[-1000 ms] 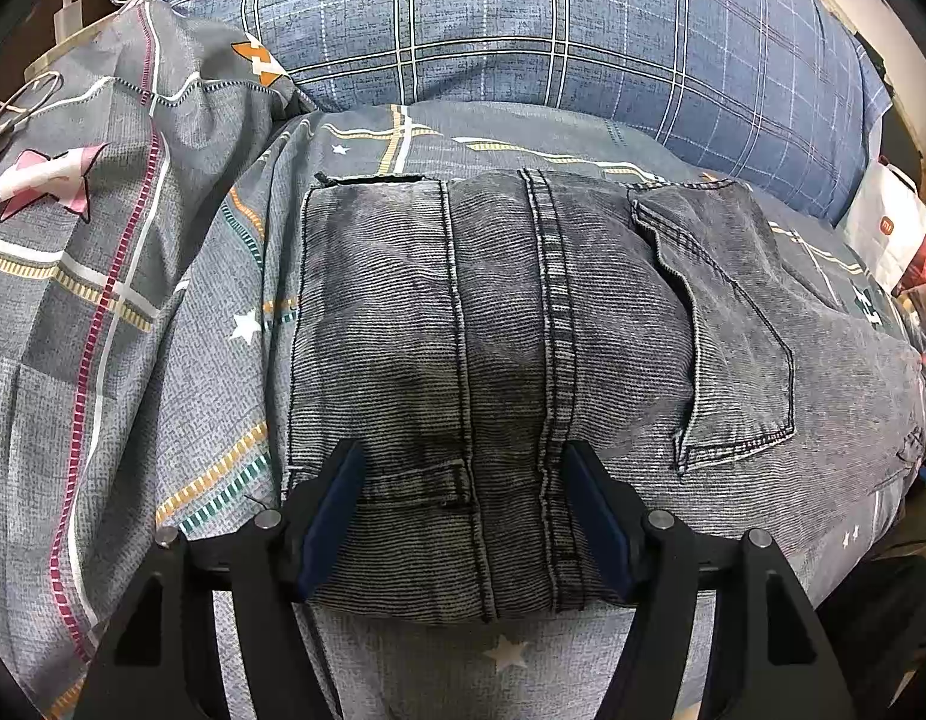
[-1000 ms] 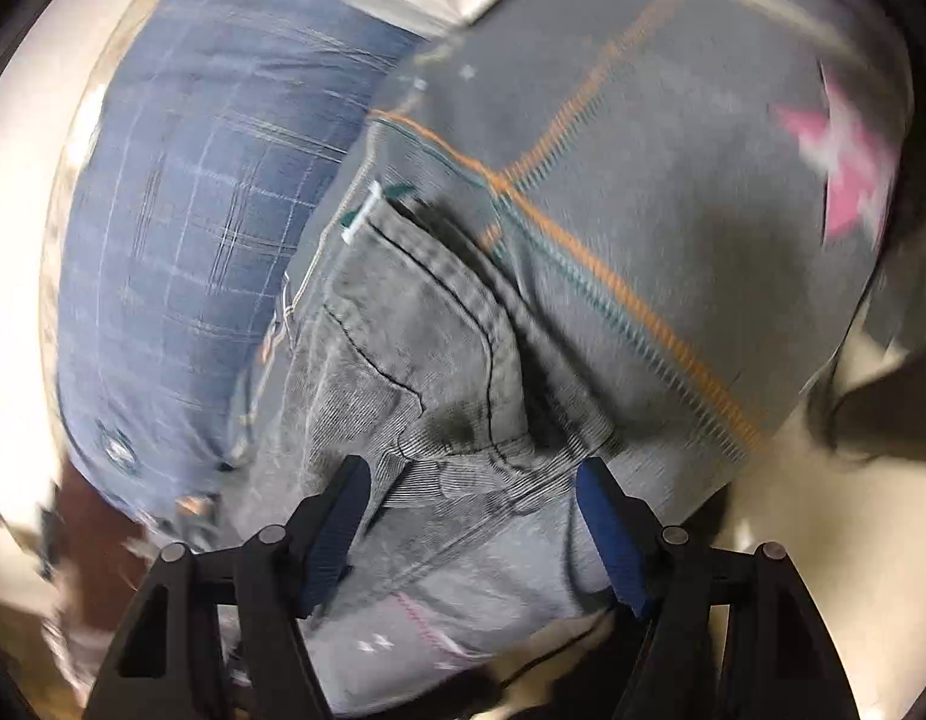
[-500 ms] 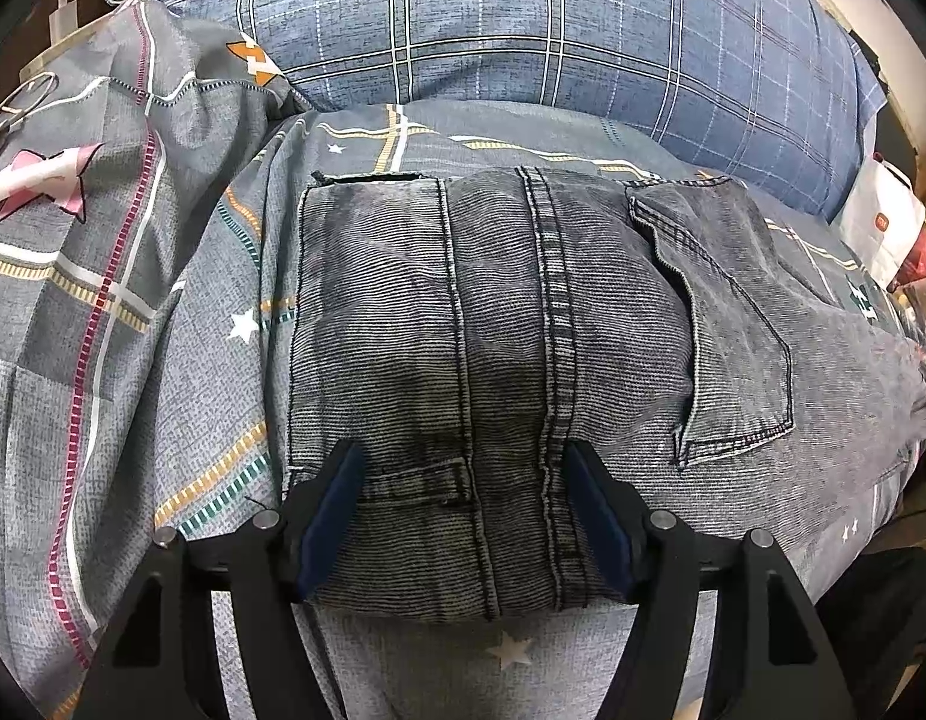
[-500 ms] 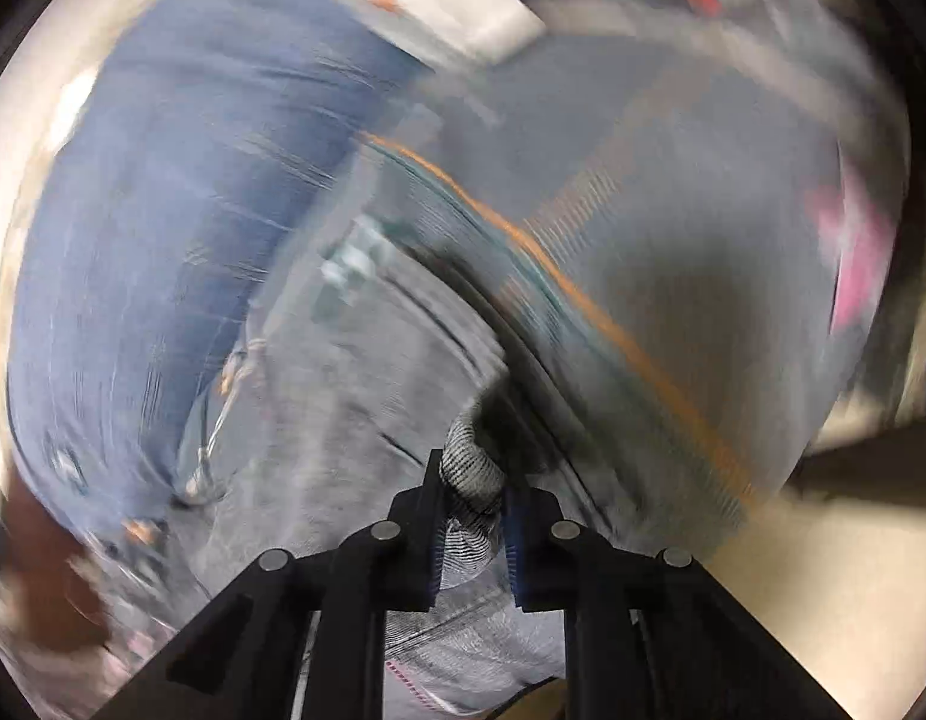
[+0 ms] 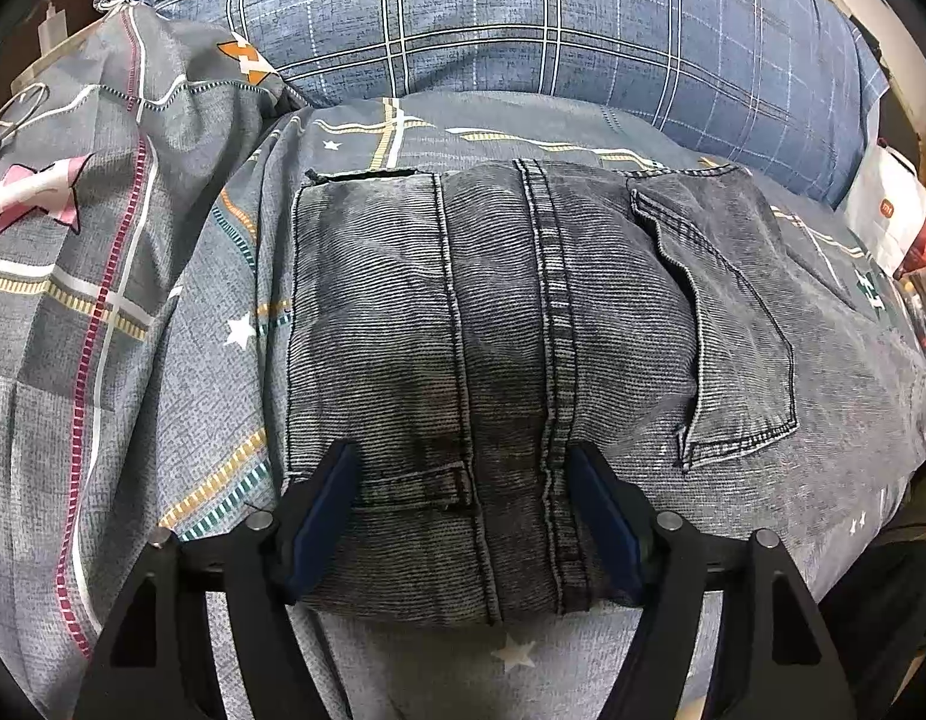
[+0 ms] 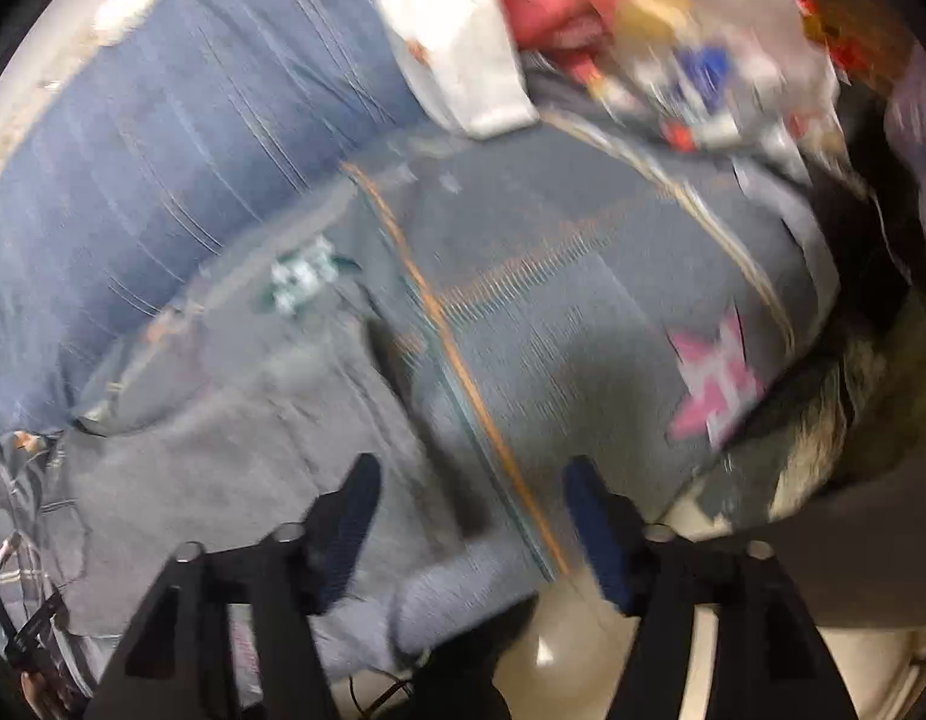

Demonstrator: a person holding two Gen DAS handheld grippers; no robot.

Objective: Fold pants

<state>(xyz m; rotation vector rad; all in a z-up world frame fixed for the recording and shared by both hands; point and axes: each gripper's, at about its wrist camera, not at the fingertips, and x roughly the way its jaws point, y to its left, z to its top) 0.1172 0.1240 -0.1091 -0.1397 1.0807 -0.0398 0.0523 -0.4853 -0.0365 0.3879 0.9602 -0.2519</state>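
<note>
Likely the left gripper (image 5: 463, 516), jaws apart astride the near edge of the folded pants (image 5: 493, 348) on the bed (image 5: 133, 360), could snag that edge and spoil the fold. Right gripper (image 6: 469, 516) (blurred view) has just reopened, nothing between its jaws, pitched down over the bed's edge; pillow (image 5: 523, 18) behind

Both wrist views downward, close; share pants (image 5: 523, 360).
</note>
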